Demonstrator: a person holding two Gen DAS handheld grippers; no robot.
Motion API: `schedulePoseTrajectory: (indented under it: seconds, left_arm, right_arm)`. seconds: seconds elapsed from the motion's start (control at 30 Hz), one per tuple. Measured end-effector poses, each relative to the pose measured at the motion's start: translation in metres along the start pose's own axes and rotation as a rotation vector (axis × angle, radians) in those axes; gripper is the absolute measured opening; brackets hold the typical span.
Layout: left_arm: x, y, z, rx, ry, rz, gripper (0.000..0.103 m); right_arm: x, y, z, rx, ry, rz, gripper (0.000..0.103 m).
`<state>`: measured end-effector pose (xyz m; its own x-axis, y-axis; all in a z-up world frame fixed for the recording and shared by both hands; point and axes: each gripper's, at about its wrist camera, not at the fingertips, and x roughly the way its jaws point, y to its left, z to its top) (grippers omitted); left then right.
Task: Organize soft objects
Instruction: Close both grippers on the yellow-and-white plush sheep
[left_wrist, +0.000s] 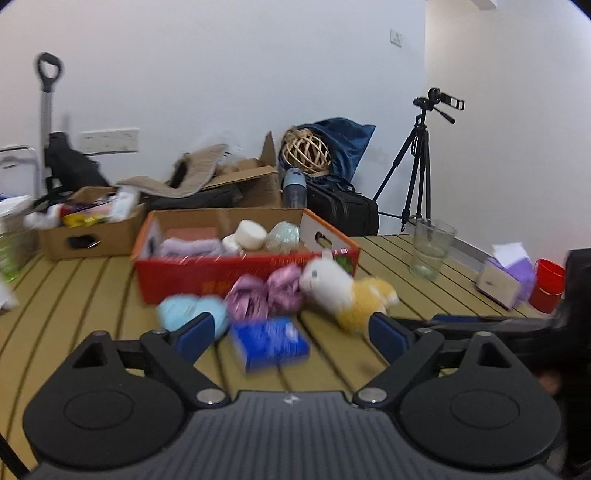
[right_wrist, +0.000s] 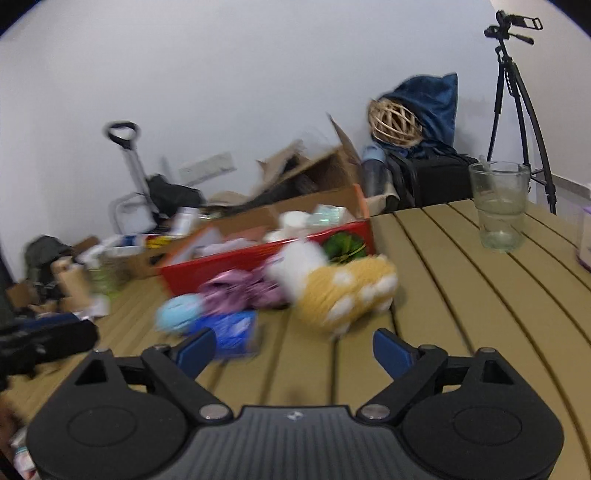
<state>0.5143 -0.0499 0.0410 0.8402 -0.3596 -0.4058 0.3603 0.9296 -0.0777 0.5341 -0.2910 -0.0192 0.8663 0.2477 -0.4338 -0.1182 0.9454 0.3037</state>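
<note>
A red cardboard box (left_wrist: 207, 275) (right_wrist: 221, 264) on the slatted table holds a lilac towel (left_wrist: 188, 246), a white roll (left_wrist: 251, 233) and a pale green bundle (left_wrist: 283, 233). In front of it lie a light blue soft ball (left_wrist: 184, 310) (right_wrist: 176, 313), a pink-purple cloth bundle (left_wrist: 266, 293) (right_wrist: 240, 290), a blue packet (left_wrist: 271, 341) (right_wrist: 232, 330) and a white-and-yellow plush animal (left_wrist: 347, 291) (right_wrist: 343, 291). My left gripper (left_wrist: 291, 336) stands open just short of the blue packet. My right gripper (right_wrist: 293, 349) is open, nothing between its fingers, near the plush.
A drinking glass (left_wrist: 430, 249) (right_wrist: 498, 205) stands on the table to the right, with a tissue box (left_wrist: 506, 275) and a red cup (left_wrist: 548, 280) beyond. Cardboard boxes (left_wrist: 88, 236), a black bag (left_wrist: 343, 210) and a camera tripod (left_wrist: 417, 162) stand behind the table.
</note>
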Motion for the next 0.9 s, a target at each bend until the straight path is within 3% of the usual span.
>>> schedulePoseTrajectory:
  seconds: [0.03,0.1,0.13,0.27,0.33,0.4,0.43,0.47,0.53,0.6,0.73,0.83,0.9]
  left_arm:
    - [0.021,0.001,0.01,-0.002,0.011,-0.002,0.084]
    - [0.058,0.002,0.026,-0.014,0.03,-0.041,0.081]
    - [0.075,0.003,0.032,-0.019,0.046,-0.076,0.081]
    - [0.136,0.001,0.047,-0.007,0.123,-0.183,0.067]
    - [0.146,-0.002,0.042,-0.032,0.161,-0.177,0.061]
    - [0.14,-0.006,0.029,-0.061,0.168,-0.211,0.061]
    - [0.135,-0.009,0.019,-0.07,0.176,-0.226,0.061]
    - [0.132,-0.013,0.01,-0.074,0.189,-0.23,0.059]
    - [0.127,-0.016,-0.005,-0.097,0.211,-0.21,0.057]
    - [0.119,-0.015,-0.011,-0.121,0.201,-0.203,0.057]
    - [0.107,-0.004,-0.016,-0.275,0.184,-0.229,0.069]
    - [0.112,-0.013,-0.02,-0.3,0.183,-0.262,0.068]
    - [0.119,-0.021,-0.021,-0.283,0.184,-0.28,0.06]
  right_arm:
    - [0.025,-0.009,0.01,0.042,0.035,-0.025,0.082]
    - [0.061,-0.027,0.022,0.149,0.102,0.006,0.073]
    - [0.075,-0.035,0.024,0.181,0.124,0.021,0.052]
    - [0.084,-0.049,0.021,0.195,0.138,0.103,0.037]
    - [0.069,-0.046,0.024,0.099,0.144,0.101,0.035]
    - [0.049,-0.033,0.025,-0.14,0.176,0.103,0.037]
    - [0.041,-0.03,0.022,-0.255,0.228,0.112,0.04]
    - [0.036,-0.033,0.024,-0.291,0.24,0.12,0.048]
    - [0.028,-0.05,0.029,-0.248,0.213,0.079,0.055]
    - [0.023,-0.065,0.033,-0.155,0.184,0.02,0.055]
    - [0.019,-0.083,0.033,0.04,0.086,0.099,0.055]
    - [0.036,-0.088,0.032,0.086,0.063,0.061,0.057]
    - [0.044,-0.093,0.027,0.141,0.051,0.075,0.055]
